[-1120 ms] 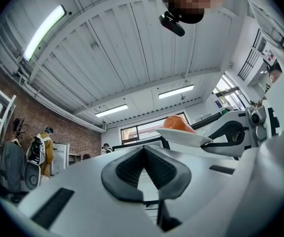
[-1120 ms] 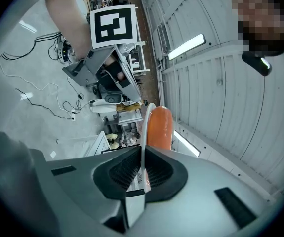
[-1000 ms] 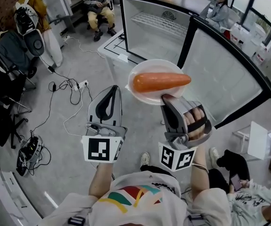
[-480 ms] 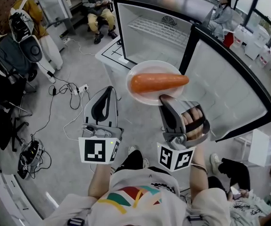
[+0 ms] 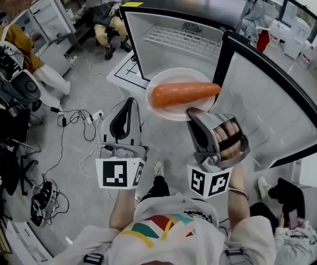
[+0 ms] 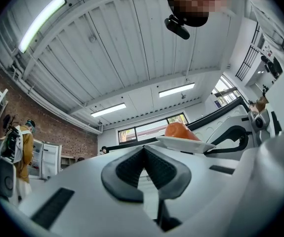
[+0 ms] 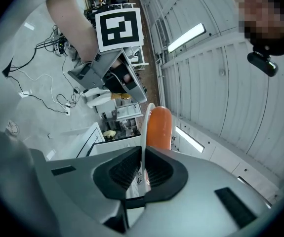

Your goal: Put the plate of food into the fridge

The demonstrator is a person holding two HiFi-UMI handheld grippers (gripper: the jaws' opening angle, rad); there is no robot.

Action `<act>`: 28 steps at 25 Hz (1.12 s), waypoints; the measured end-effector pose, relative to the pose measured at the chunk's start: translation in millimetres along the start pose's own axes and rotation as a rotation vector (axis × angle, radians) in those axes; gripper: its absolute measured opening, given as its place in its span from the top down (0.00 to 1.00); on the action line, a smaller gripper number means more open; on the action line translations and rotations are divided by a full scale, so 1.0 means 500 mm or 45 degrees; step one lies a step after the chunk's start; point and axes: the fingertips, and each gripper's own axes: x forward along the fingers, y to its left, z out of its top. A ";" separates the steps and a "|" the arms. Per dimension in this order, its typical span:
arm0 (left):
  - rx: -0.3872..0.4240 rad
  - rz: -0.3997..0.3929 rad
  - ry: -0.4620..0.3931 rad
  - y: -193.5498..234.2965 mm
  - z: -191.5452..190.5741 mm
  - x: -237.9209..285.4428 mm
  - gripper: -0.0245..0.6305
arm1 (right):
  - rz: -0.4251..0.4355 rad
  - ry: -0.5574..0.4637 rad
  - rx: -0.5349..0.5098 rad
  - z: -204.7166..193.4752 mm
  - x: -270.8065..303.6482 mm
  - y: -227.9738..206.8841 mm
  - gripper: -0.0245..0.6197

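Grey floor [image 5: 86, 87] strewn with cables [image 5: 73, 117] surrounds the person. An open fridge [image 5: 175, 37] stands at twelve o'clock, its door [image 5: 268, 104] swung out toward two o'clock. The right gripper [image 5: 192, 114] has its jaws narrowly clamped on the near rim of a white plate [image 5: 168, 114]. The plate is held in the air before the fridge's open front, with a carrot [image 5: 184, 94] lying across it. At the plate's eight o'clock the left gripper [image 5: 130, 100] hangs, jaws together on nothing.

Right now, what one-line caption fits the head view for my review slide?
Right claw grips a white plate carrying an orange carrot-like food before the open fridge; left claw shut, empty.
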 end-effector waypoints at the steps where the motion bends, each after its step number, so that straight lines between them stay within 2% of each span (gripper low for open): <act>1: -0.003 -0.007 -0.005 0.005 -0.001 0.012 0.95 | -0.003 0.009 -0.001 -0.004 0.010 -0.003 0.93; 5: -0.014 -0.036 -0.010 0.023 -0.010 0.059 0.96 | -0.017 0.036 -0.007 -0.020 0.052 -0.016 0.93; 19: -0.065 -0.126 -0.012 0.100 -0.096 0.202 0.95 | 0.007 0.114 -0.009 -0.056 0.208 0.019 0.93; 24: -0.076 -0.151 -0.030 0.139 -0.111 0.256 0.95 | 0.024 0.152 -0.020 -0.068 0.262 0.035 0.93; 28: -0.099 -0.225 -0.084 0.163 -0.117 0.306 0.95 | 0.029 0.201 -0.022 -0.081 0.313 0.035 0.93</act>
